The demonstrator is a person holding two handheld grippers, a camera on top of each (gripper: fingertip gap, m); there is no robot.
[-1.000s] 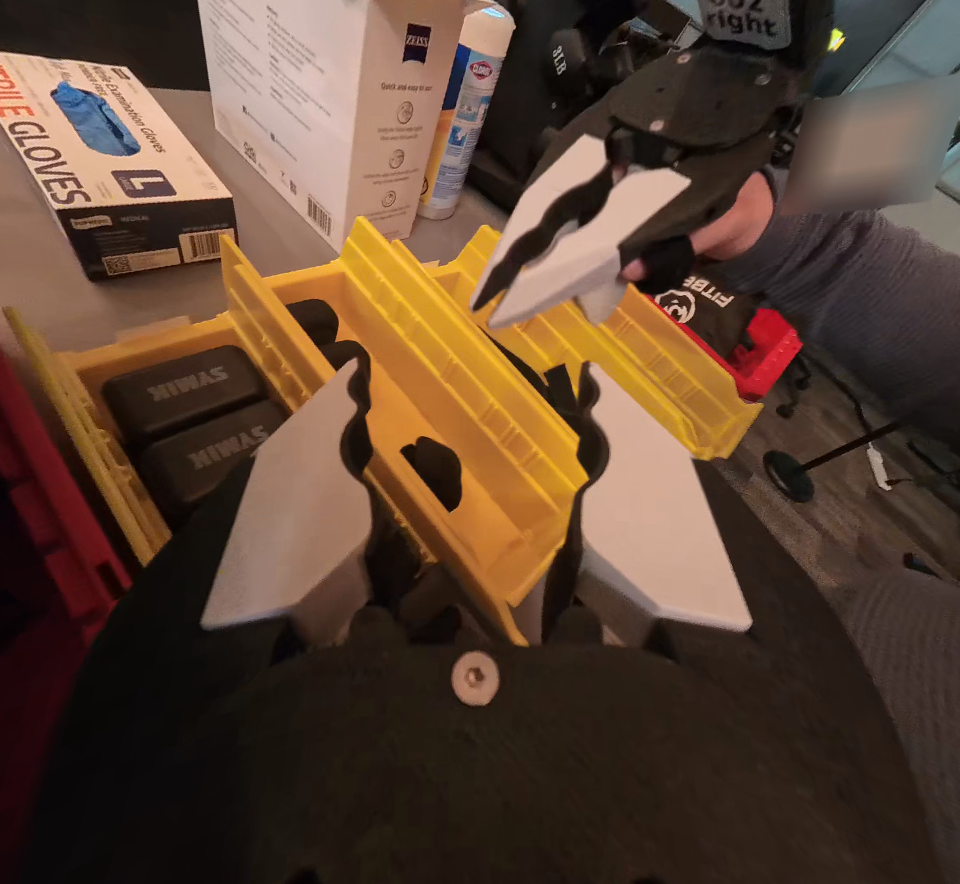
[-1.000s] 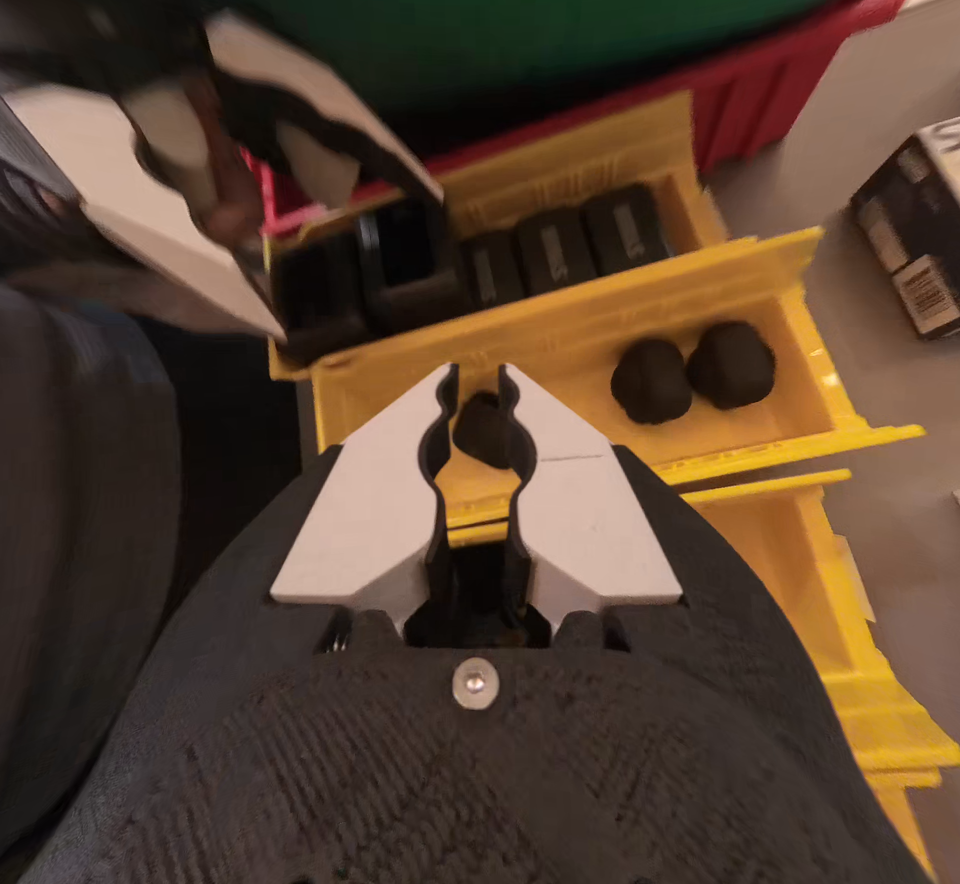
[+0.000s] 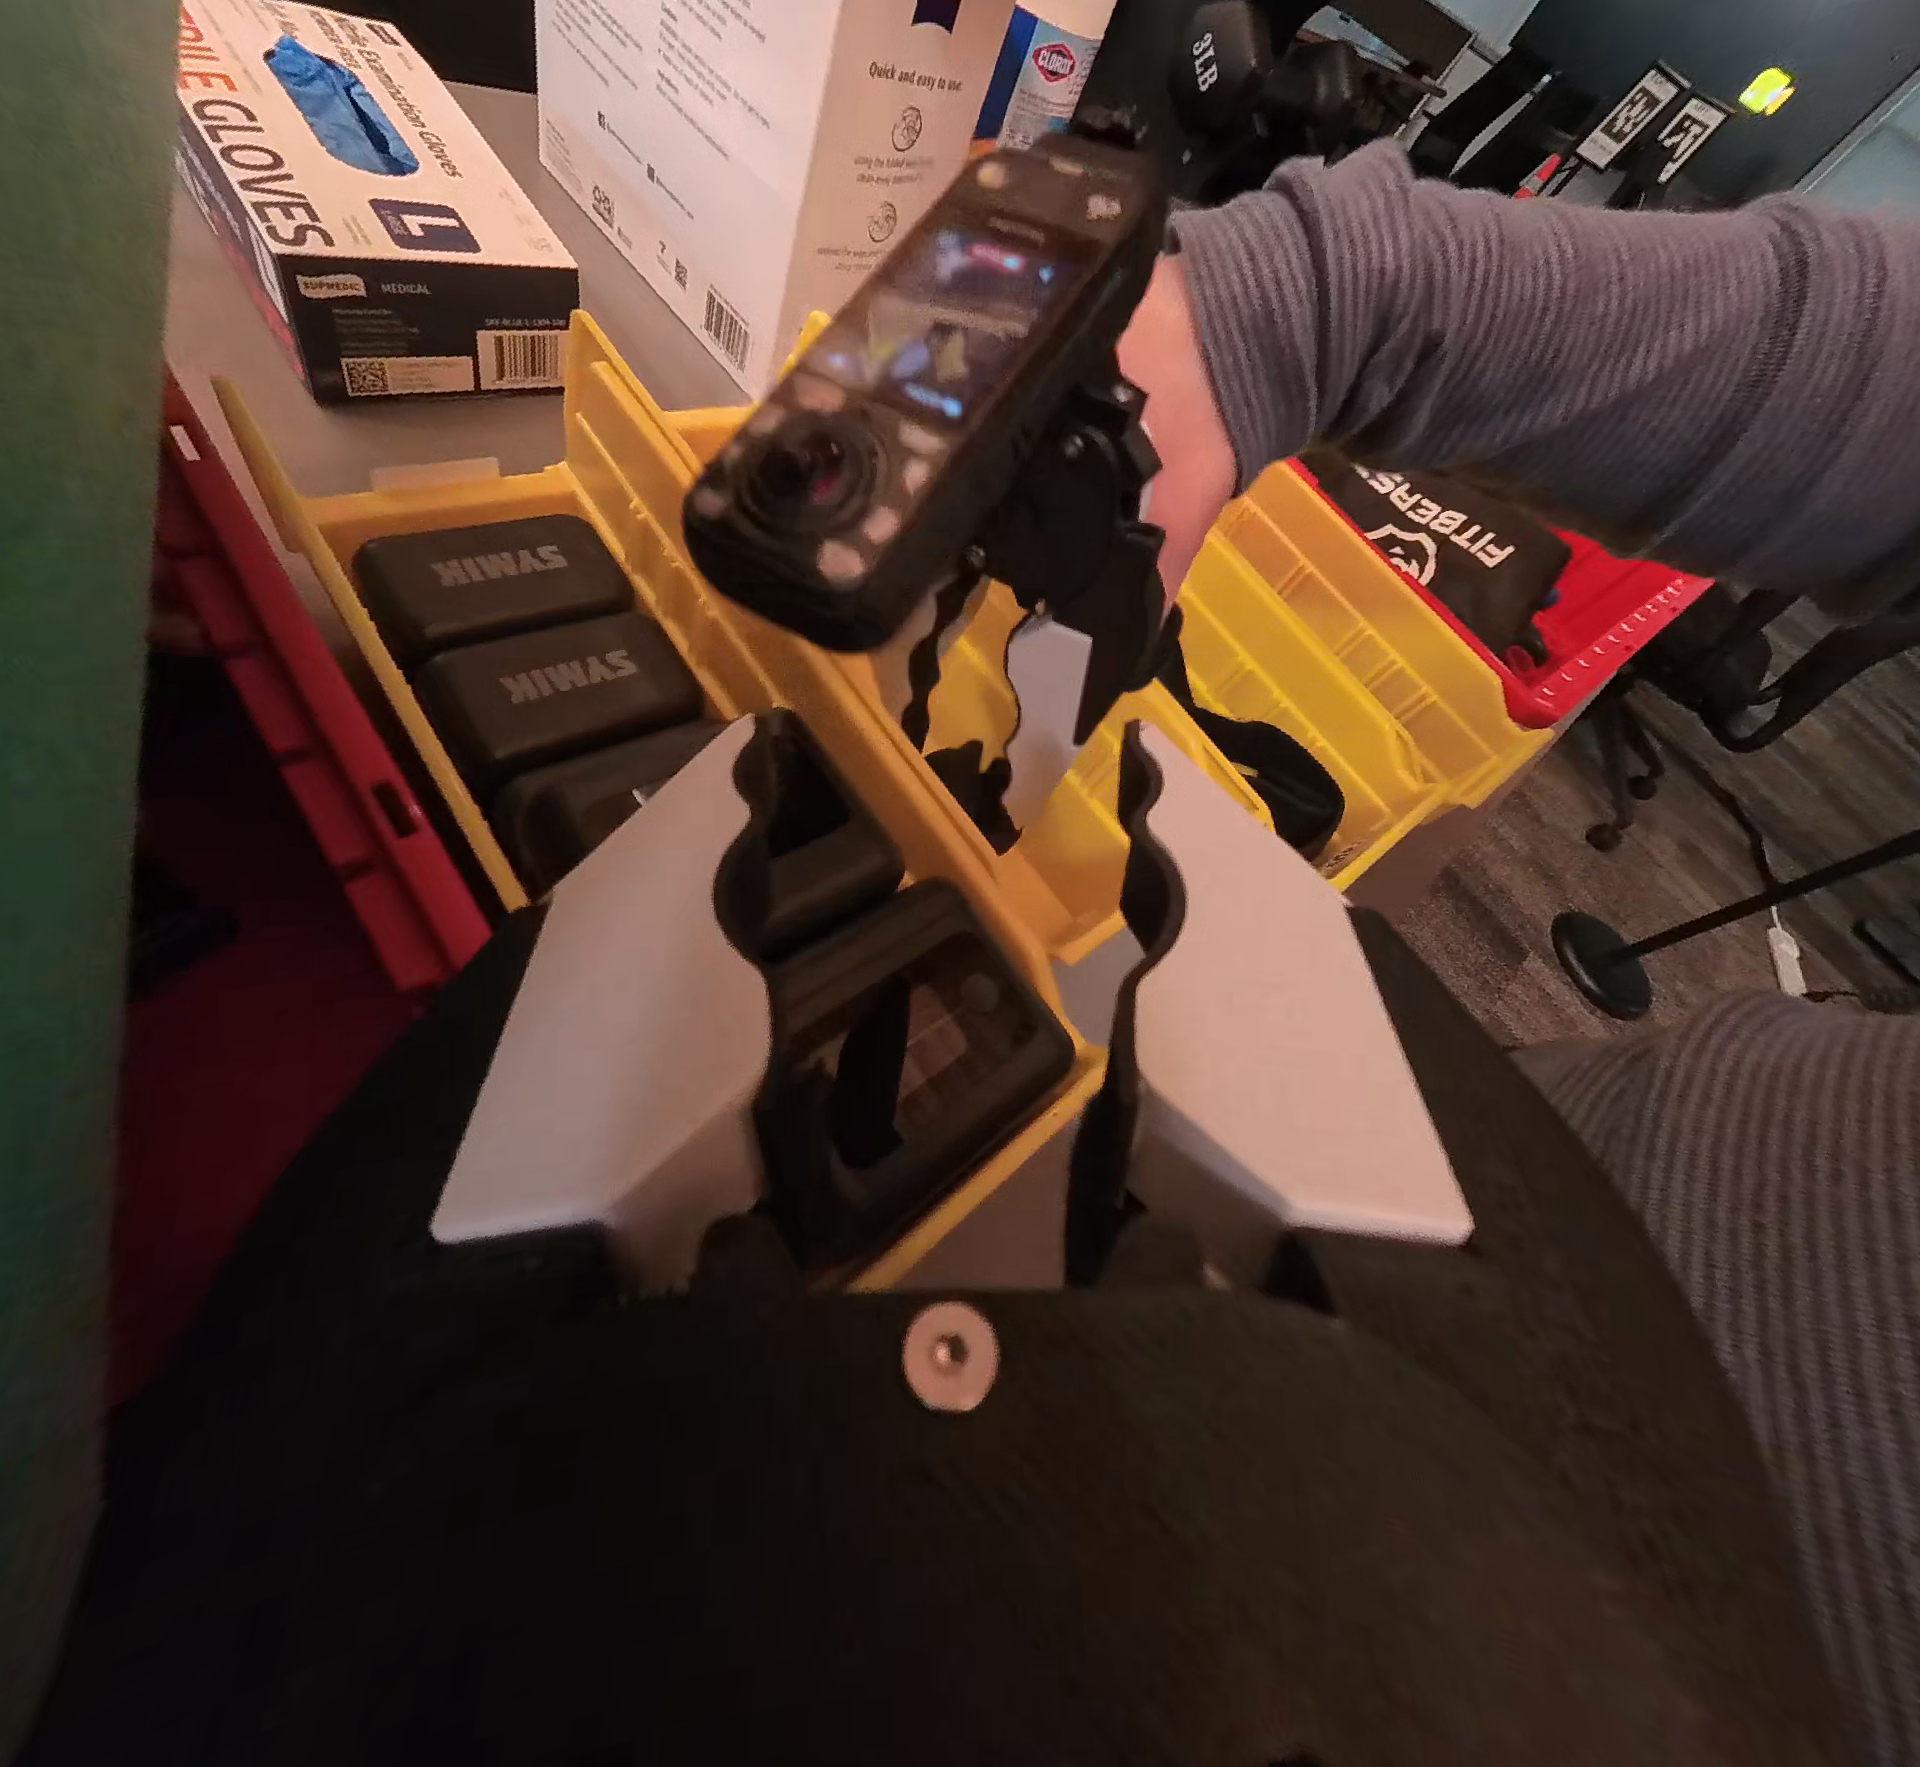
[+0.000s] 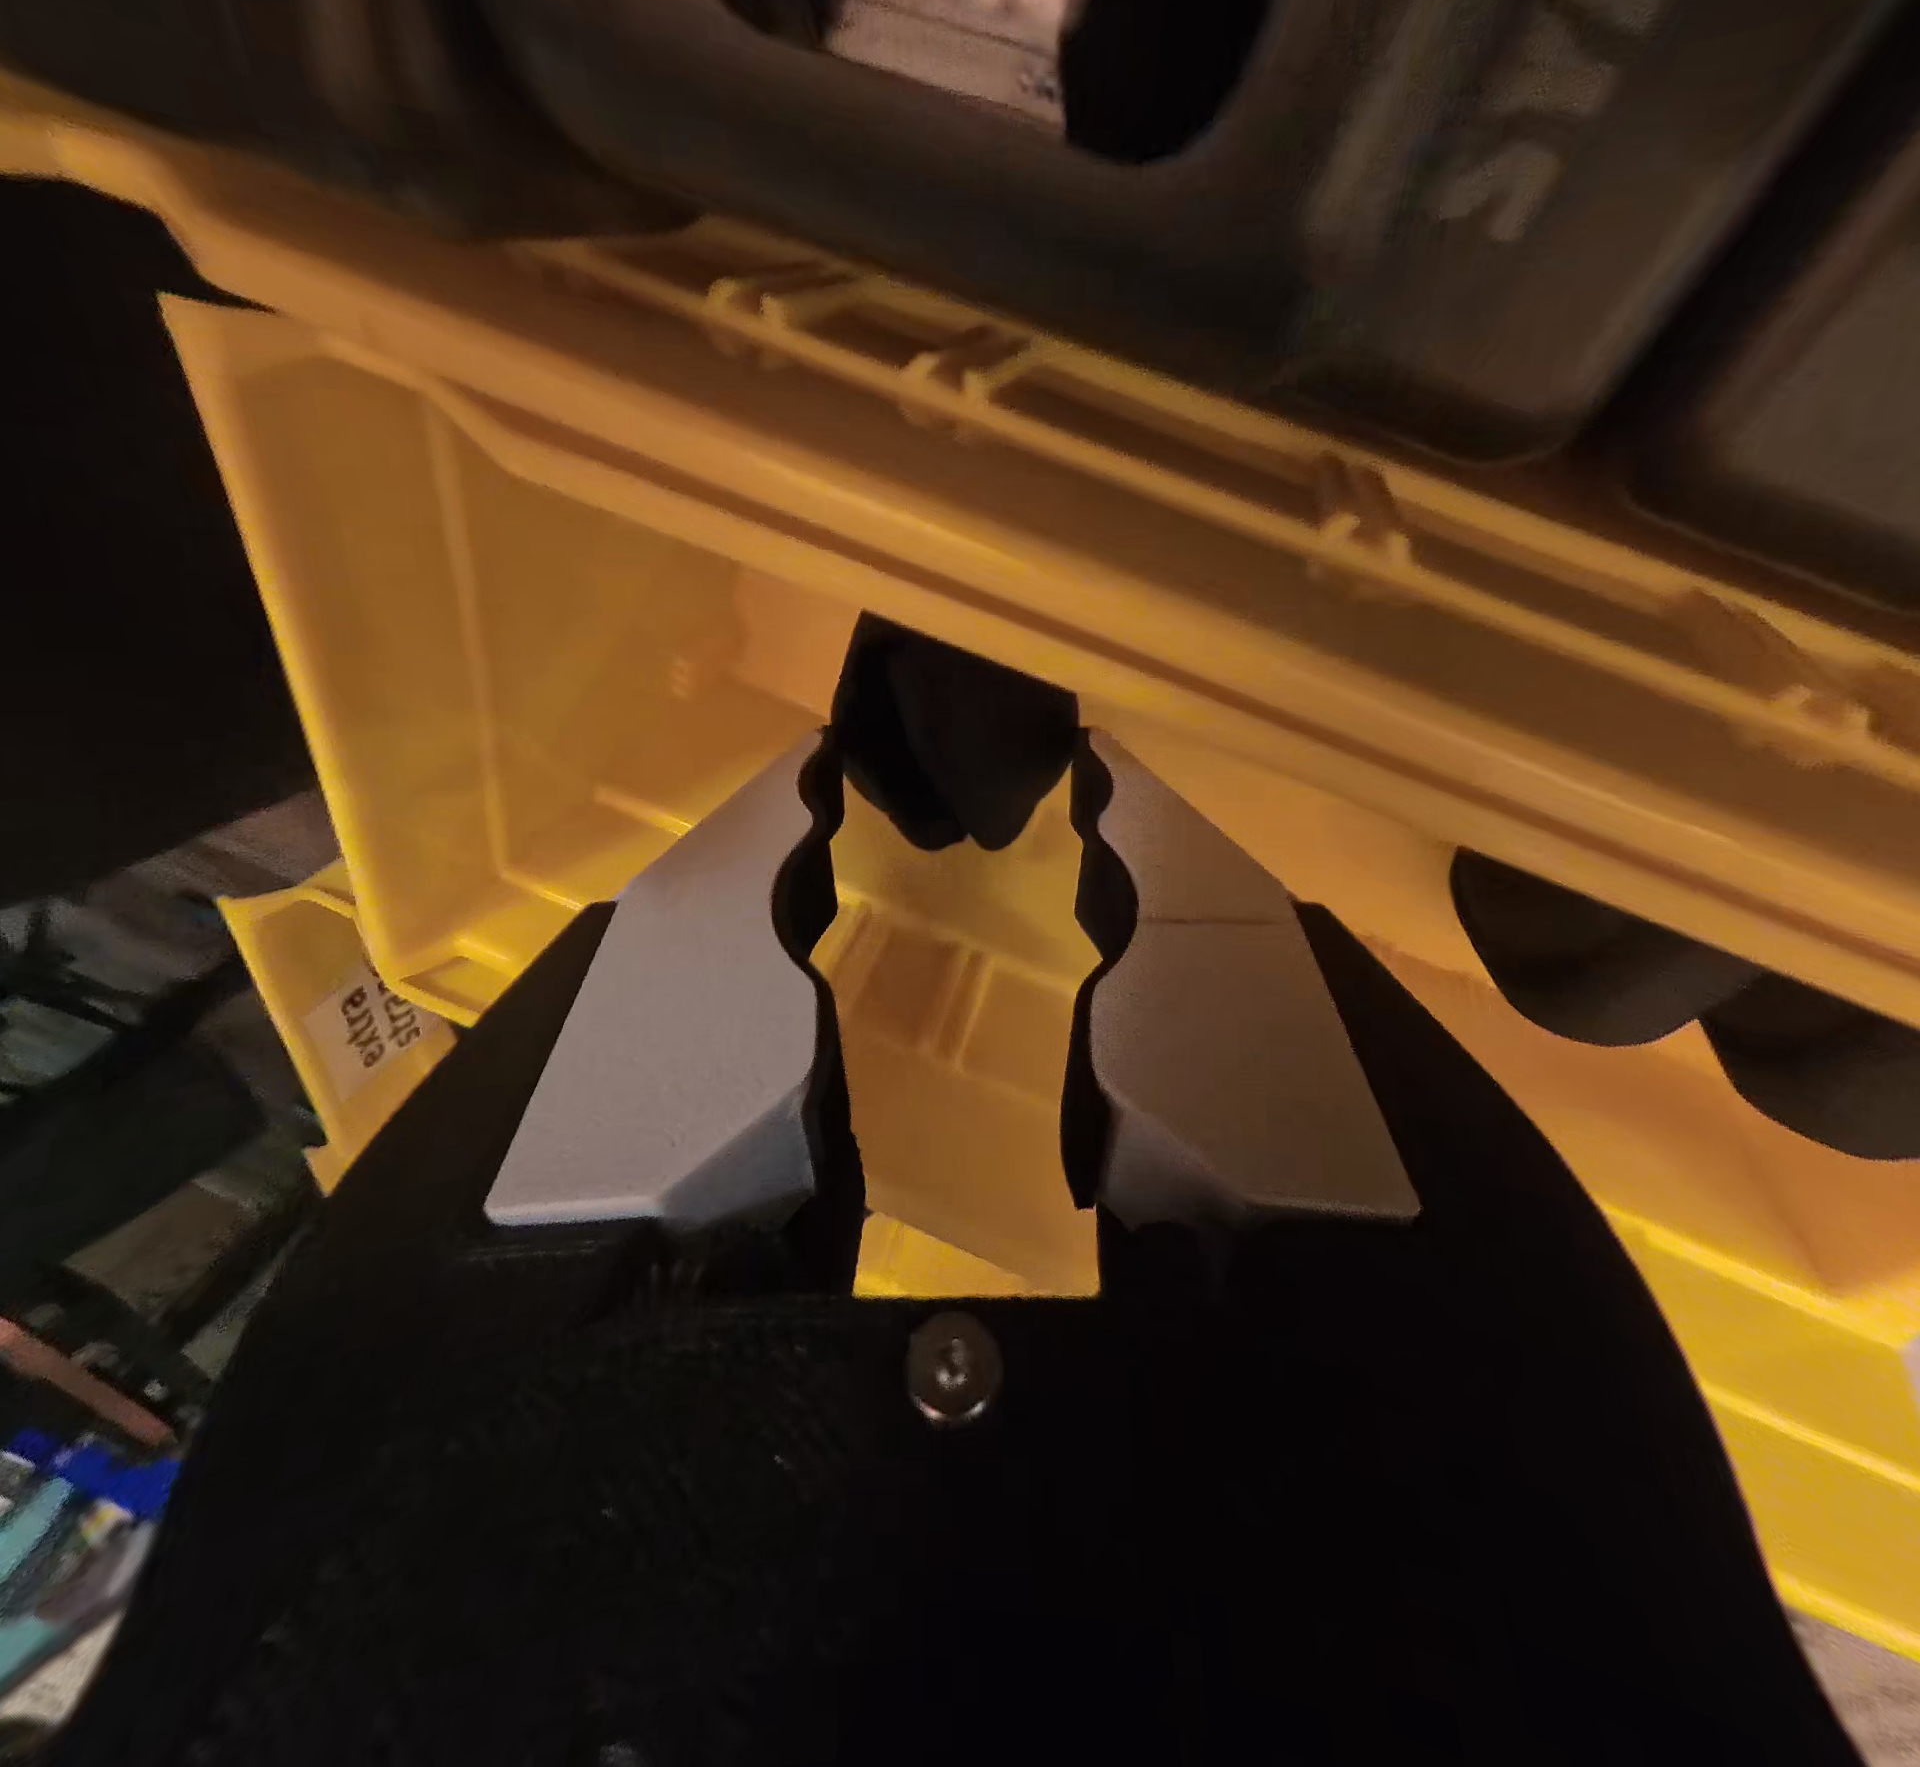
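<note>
1. My left claw (image 3: pixel 940 751) stands with its jaws wide apart and nothing between them, hovering over the near end of a yellow bin (image 3: pixel 665 481) on the grey bench (image 3: pixel 436 439).
2. Below that claw, in the same bin, lies an open-fronted black case (image 3: pixel 914 1042); farther along are two shut black cases (image 3: pixel 530 637) side by side.
3. My right claw (image 4: pixel 951 751) points down into the next yellow bin (image 4: pixel 499 657). Its jaws are partly parted, with a small black lump (image 4: pixel 951 761) sitting right at the fingertips; whether the tips pinch it or only flank it I cannot tell.
4. More black lumps (image 4: pixel 1579 969) lie deeper in that bin to the right, well apart from the first one.
5. In the left wrist view the right claw's camera body (image 3: pixel 925 398) hangs over the bins, held by my hand (image 3: pixel 1184 460) in a grey ribbed sleeve.
6. Behind the bins on the bench stand a box of gloves (image 3: pixel 353 200), a tall white carton (image 3: pixel 769 86) with an open flap and a wipes canister (image 3: pixel 1060 44).
7. A red crate (image 3: pixel 312 709) flanks the bins on the left; another red crate (image 3: pixel 1600 626) holding a black bag sits on the right.
</note>
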